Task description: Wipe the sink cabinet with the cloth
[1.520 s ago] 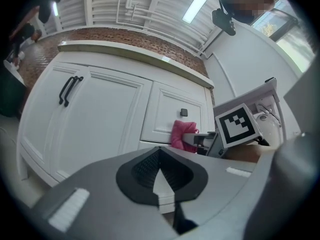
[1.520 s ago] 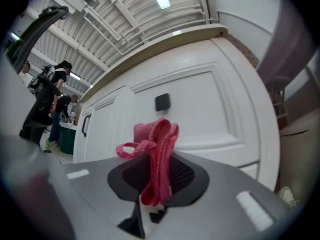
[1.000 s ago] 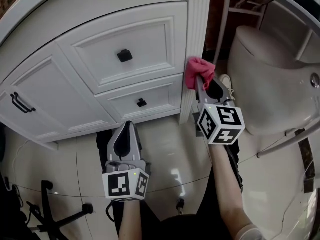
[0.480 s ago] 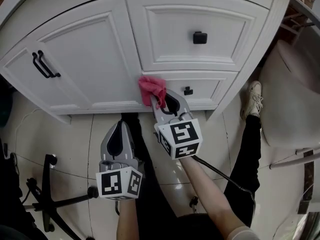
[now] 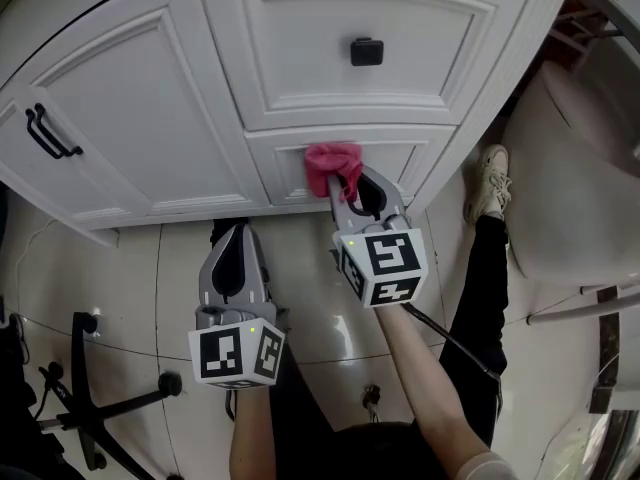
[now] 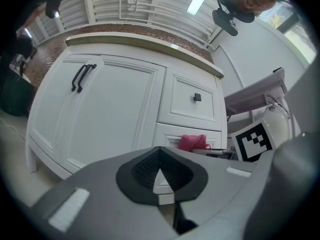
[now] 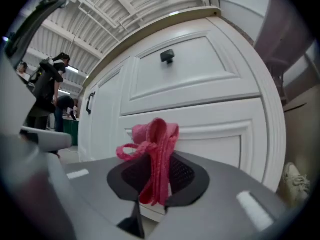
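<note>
Slides pink cloth [image 5: 333, 162], pinched by fingers of right gripper [image 5: 350, 184], from cabinet door [image 5: 130, 118] edge onto lower drawer [image 5: 405, 154], extending the wipe; left gripper [image 5: 238, 234] fingers pressed together, empty.

Bright, even light (fisheye edges), sharp

Cloth [image 5: 333, 163], frame centre: plain pink-red. Sink cabinet [image 5: 140, 108]: painted white throughout. Knob [image 5: 366, 51] and door handle [image 5: 45, 133], upper left: finished in black. Left gripper [image 5: 238, 233] and right gripper [image 5: 352, 190]: grey, padded in black. Marker cubes [image 5: 385, 265]: printed with black-and-white squares. Floor [image 5: 120, 278]: cream, glossy. Shoe [image 5: 490, 178], right: white.
</note>
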A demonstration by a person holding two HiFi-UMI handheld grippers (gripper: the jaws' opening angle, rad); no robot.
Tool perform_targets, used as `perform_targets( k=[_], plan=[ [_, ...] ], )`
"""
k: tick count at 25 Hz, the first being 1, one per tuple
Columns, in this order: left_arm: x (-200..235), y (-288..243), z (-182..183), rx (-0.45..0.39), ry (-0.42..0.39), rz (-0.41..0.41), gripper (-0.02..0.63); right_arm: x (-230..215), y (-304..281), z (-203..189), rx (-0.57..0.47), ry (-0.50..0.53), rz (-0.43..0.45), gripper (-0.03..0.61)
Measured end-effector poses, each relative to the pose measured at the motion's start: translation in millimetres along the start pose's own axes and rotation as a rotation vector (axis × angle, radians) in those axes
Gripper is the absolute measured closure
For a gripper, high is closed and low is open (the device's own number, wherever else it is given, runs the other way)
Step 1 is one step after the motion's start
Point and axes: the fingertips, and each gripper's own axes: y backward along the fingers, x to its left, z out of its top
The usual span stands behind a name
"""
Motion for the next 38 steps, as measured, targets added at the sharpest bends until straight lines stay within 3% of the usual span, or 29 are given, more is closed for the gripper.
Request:
perform_targets(
  k=[3, 9, 14, 19, 22, 31, 34, 38],
  plan=[
    [-31, -9, 0, -0.001, -0.015, -0.043, 0.598, -21, 16, 5, -0.020, -0.037, 0.008, 0.508],
    [-76, -18, -7, 0.017, -0.066, -0.110, 0.598, -103, 45, 5, -0.023, -0.040, -0.176, 0.512],
    [-93, -28, -13, 0.025, -0.073, -0.122, 0.598, -154, 75, -2, -0.003, -0.024, -0.255, 0.512],
    [-106, -33, -16, 0.020, -0.082, -0.135, 0.598, -191, 101, -7, 0.010, -0.071, -0.361, 0.512],
    [-94, -27, -17, 0.021, -0.075, -0.112, 0.598, -162, 106, -5, -0.025, -0.117, -0.321, 0.512],
    [7, 7, -19, 0.031, -0.043, 0.006, 0.598, 49, 12, -63, 0.010, -0.146, 0.039, 0.512],
    [37, 13, -28, 0.043, -0.037, 0.058, 0.598, 72, -24, -76, 0.031, -0.100, 0.074, 0.512],
    [43, 11, -43, 0.064, -0.026, 0.075, 0.598, 66, -36, -80, 0.052, -0.025, 0.094, 0.511]
  ],
)
